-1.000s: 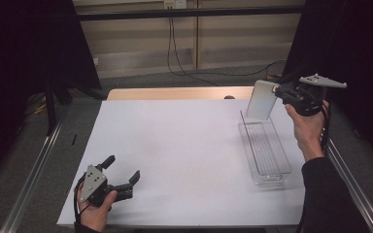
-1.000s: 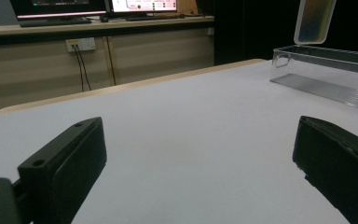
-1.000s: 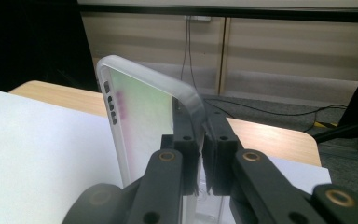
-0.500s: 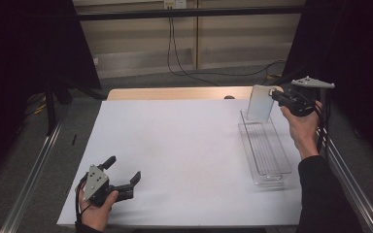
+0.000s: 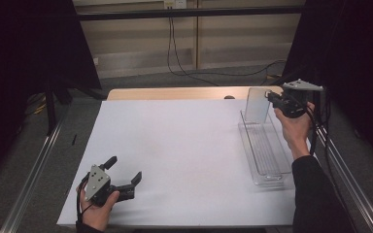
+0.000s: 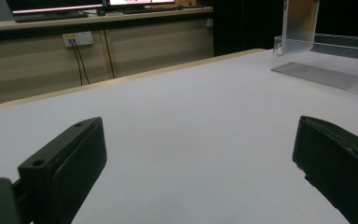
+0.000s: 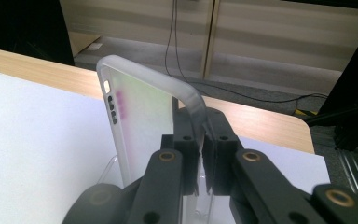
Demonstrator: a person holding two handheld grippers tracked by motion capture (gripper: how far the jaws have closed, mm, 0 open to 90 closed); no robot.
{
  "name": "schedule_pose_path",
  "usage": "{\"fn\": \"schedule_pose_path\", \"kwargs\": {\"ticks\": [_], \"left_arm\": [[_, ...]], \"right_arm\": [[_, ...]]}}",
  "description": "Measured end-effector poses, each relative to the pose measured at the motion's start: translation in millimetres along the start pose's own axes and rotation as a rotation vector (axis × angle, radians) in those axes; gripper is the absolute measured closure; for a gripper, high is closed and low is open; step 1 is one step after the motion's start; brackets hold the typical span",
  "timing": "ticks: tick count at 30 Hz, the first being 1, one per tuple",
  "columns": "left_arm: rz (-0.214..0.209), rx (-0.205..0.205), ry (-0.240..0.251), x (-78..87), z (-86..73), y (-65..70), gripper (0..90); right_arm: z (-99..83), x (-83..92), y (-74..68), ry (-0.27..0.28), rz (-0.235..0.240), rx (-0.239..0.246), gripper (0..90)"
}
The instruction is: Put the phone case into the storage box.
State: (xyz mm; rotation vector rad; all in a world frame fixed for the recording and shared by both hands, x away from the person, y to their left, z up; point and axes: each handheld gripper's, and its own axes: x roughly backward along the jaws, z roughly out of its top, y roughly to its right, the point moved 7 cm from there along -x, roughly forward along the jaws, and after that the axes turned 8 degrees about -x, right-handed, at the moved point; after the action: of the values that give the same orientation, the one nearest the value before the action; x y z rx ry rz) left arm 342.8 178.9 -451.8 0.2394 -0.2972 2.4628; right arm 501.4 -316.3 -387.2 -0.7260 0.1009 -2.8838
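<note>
right tongs [image 7: 200,154] — clamp phone case [image 7: 140,116] edge | above tray [image 5: 264,150] end (upright)

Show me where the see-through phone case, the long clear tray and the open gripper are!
phone case [image 7: 142,121]: right gripper view, its frosted flat back.
clear tray [image 5: 264,150]: high view, its ribbed floor.
left gripper [image 5: 124,172]: high view, midway between its open fingertips.

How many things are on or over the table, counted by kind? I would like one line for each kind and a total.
Grippers: 2, the left gripper open and resting on the table, the right gripper shut on the case
Clear phone case: 1
Clear plastic tray: 1
White sheet covering the table: 1
Total: 5
</note>
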Motion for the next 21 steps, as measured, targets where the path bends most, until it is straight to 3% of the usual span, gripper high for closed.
{"fn": "schedule_pose_path", "kwargs": {"ticks": [14, 21], "left_arm": [[0.01, -0.014, -0.01, -0.1, -1.5, -1.2, 2.9], [0.009, -0.014, -0.011, -0.2, -1.3, -1.0, 2.9]], "right_arm": [[-15.2, -10.6, -0.7, -0.001, -0.058, 0.009, 84.6], [-22.7, -15.5, -2.0, -0.015, -0.05, 0.003, 84.6]]}}
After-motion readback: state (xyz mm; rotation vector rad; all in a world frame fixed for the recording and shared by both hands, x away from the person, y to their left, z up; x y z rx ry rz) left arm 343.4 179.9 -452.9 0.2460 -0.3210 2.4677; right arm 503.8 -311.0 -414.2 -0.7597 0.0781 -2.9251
